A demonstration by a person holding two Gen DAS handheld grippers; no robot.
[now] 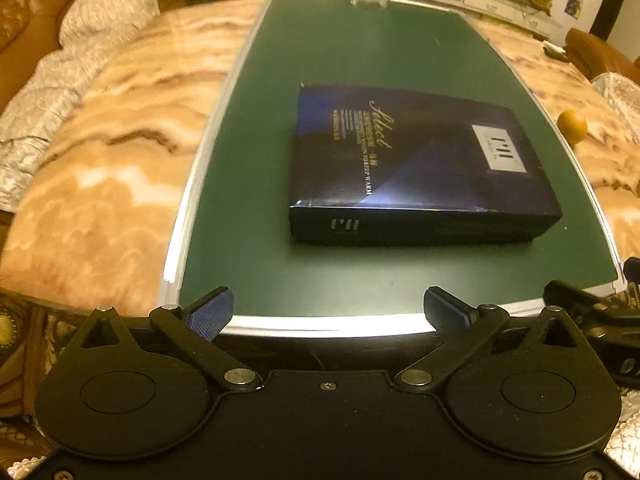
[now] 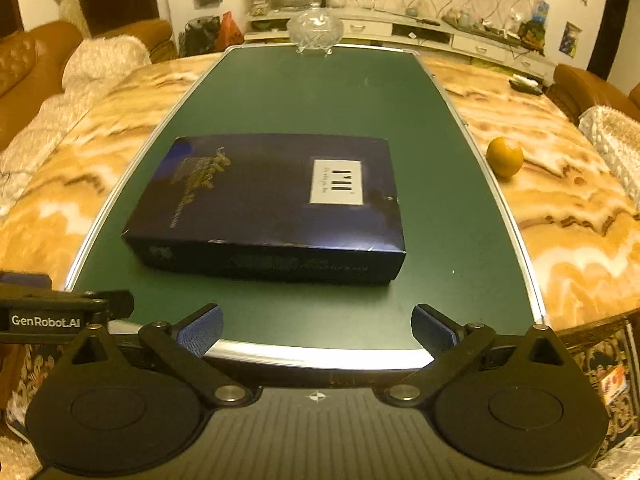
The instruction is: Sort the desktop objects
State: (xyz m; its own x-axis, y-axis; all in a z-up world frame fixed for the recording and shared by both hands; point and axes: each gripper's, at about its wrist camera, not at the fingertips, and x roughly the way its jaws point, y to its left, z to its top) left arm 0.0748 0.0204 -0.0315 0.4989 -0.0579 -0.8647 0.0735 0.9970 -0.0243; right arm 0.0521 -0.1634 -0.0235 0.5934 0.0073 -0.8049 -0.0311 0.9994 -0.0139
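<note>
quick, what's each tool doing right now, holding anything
Left tool: open, holding nothing, short of the dark blue box.
Right tool: open, holding nothing.

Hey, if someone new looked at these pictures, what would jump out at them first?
A large dark blue box lies flat in the middle of the green board. An orange sits on the marble table, just off the board's right edge. A glass bowl stands at the board's far end.
</note>
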